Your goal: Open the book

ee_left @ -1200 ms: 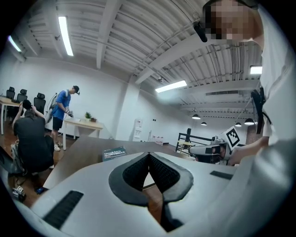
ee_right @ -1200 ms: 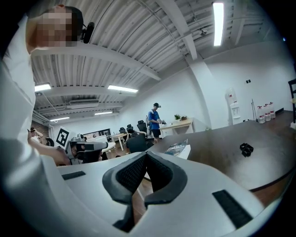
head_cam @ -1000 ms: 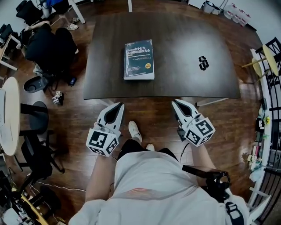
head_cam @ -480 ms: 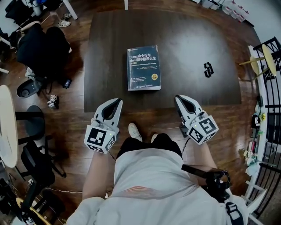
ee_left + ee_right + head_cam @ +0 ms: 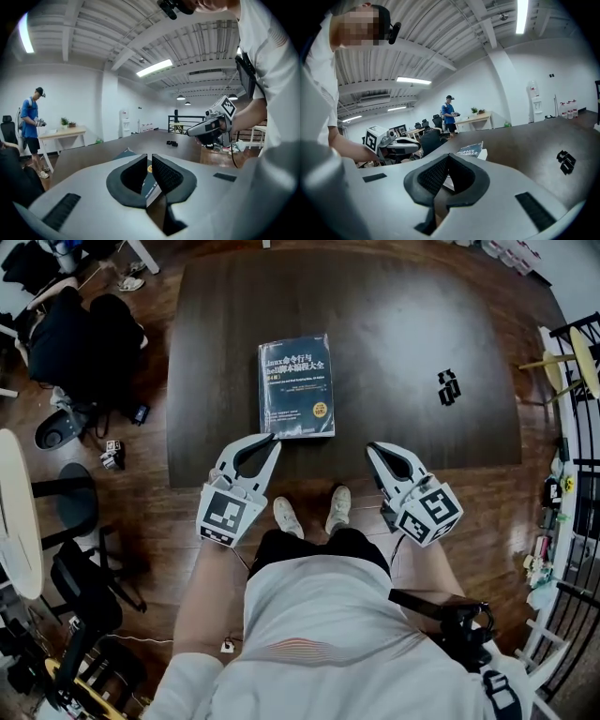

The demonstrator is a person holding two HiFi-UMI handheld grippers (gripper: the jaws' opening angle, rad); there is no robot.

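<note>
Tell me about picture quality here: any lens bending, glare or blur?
Head view: evenly lit and sharp, though the table looks bowed at its edges. Left gripper view: heavy fisheye, black corners, a ceiling light glaring white. Right gripper view: same bending and dark corners.

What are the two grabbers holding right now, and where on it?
Nothing. The left gripper is at the Linux book's near left corner; its jaws have just been opening a crack, pinching nothing. The right gripper is shut and empty.
</note>
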